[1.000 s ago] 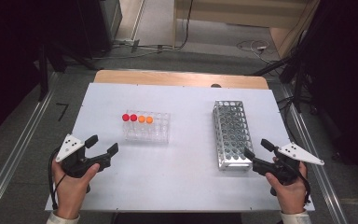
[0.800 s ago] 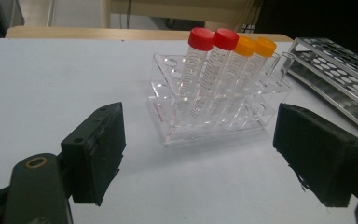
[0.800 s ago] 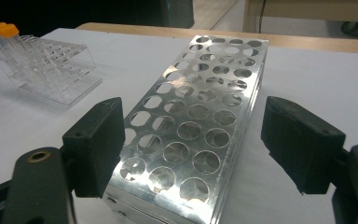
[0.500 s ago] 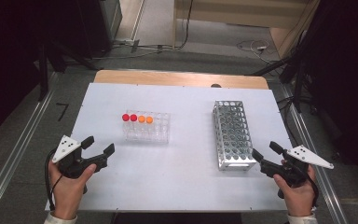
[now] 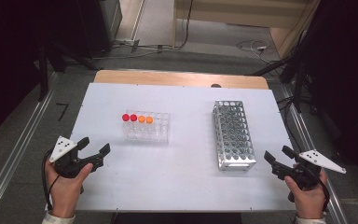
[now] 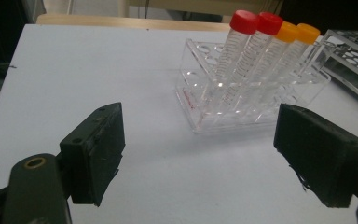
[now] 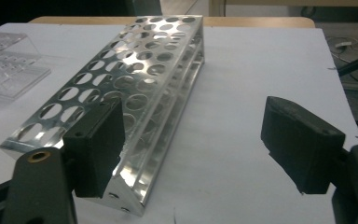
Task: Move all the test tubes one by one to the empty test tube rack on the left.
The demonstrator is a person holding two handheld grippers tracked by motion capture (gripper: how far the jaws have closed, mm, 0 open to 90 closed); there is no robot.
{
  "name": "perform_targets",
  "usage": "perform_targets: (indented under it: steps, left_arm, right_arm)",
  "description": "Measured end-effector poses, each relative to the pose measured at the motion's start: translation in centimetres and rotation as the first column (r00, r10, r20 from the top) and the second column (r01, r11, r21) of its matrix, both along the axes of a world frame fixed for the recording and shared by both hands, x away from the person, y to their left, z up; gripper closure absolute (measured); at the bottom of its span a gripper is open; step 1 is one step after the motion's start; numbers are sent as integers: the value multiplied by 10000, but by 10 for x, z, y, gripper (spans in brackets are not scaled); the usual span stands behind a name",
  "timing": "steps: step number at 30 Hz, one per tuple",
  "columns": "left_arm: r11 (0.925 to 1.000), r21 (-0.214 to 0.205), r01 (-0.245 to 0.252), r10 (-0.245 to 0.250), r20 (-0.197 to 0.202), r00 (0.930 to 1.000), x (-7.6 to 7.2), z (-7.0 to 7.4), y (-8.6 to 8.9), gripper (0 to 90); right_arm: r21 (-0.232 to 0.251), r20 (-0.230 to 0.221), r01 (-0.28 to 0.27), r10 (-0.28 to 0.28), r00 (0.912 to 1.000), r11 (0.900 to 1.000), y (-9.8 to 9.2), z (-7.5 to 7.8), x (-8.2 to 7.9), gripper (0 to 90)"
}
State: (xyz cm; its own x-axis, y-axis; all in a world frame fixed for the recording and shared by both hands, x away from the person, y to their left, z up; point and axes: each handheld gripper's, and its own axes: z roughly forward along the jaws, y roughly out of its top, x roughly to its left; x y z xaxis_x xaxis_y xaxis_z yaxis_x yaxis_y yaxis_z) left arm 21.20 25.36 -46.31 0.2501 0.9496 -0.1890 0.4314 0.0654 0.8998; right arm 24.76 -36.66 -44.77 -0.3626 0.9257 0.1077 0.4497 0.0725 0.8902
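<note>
A clear plastic tube rack [image 5: 147,128] [image 6: 256,98] stands left of the table's middle and holds two red-capped tubes [image 5: 129,117] [image 6: 256,21] and two orange-capped tubes [image 5: 145,119] [image 6: 298,32] in a row. To the right lies an empty metal rack [image 5: 233,133] [image 7: 121,88] with many round holes. My left gripper [image 5: 94,150] [image 6: 200,156] hovers open near the table's front left, pointing at the clear rack. Near the front right corner, my right gripper [image 5: 276,156] [image 7: 191,140] is open, just beside the metal rack's near end. Nothing is between either pair of jaws.
The white table [image 5: 186,182] has a wooden strip [image 5: 177,78] along its far edge. Metal rails [image 5: 14,154] run along the floor on both sides. Cables [image 5: 256,46] lie on the floor behind the table.
My right gripper has drawn back toward the near right corner, away from the metal rack's side. The left gripper has stayed about where it was.
</note>
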Motion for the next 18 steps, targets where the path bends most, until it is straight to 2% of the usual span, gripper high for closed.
perform_targets:
  steps: [11, 18]
  left_arm:
    - [9993, 195, -317, 329, -606, 9976, 6, -13, 10, 170]
    - [9981, 249, -560, 577, -716, 9958, 7, -19, 16, 170]
  right_arm:
    - [-377, -359, 538, -552, 9978, 9978, -14, -13, 6, 199]
    - [-510, -523, 770, -797, 9954, 9957, -20, -20, 9, 199]
